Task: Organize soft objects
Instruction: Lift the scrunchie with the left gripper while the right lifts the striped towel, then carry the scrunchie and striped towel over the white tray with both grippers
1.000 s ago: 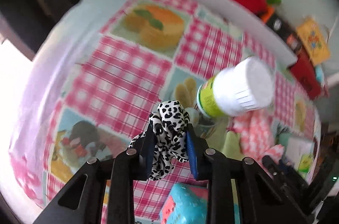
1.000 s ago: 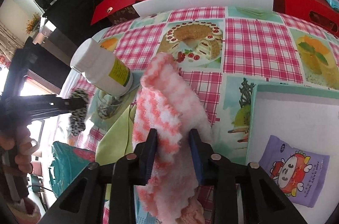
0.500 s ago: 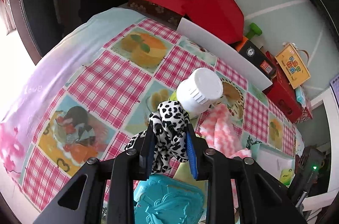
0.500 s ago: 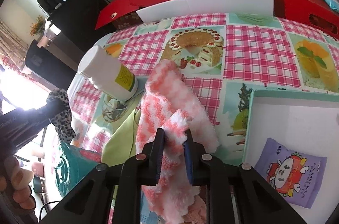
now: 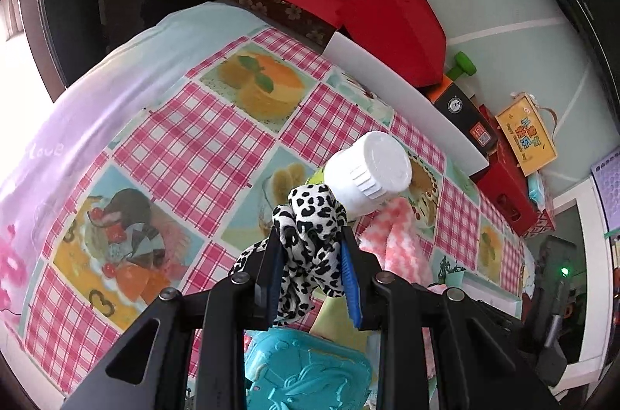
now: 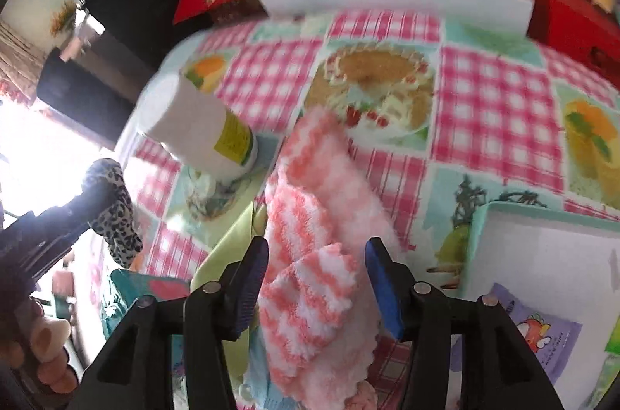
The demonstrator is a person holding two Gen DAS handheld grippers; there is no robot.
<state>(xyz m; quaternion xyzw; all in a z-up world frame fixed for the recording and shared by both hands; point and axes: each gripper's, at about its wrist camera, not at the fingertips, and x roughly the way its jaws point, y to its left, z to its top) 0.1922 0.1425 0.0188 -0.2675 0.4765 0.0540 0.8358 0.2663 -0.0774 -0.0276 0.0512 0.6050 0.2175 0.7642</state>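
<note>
The left gripper [image 5: 310, 274] clamps a leopard-print cloth [image 5: 310, 235] between its blue pads, with the fabric bunched up above the fingertips and a tail hanging below them. It is held clear of the checked tablecloth [image 5: 193, 154], probably so it can be carried off without dragging over the clutter. Just beyond the fingertips and a little to their right stands a white bottle [image 5: 368, 169] with a ribbed cap, close enough to be knocked. Below the jaws, nearest the camera, lies a teal embossed case [image 5: 310, 371].

Further right, the pink-and-white fluffy cloth [image 6: 310, 255] lies folded on the table, running from between the fingers of the right gripper [image 6: 316, 278] away toward the cake print. The right gripper's jaws have just been opening. They now stand spread on either side of the cloth's near fold, and the pads appear not to press on it, so the cloth seems to rest on its own. That suits either a release or a fresh bite lower down; I cannot tell which. Under its left edge a pale green cloth [image 6: 228, 247] peeks out. To the right of the right gripper sits a white tray [image 6: 542, 247] with a teal rim, holding a purple packet [image 6: 534, 336]; it is the likeliest place for the soft things to go.
</note>
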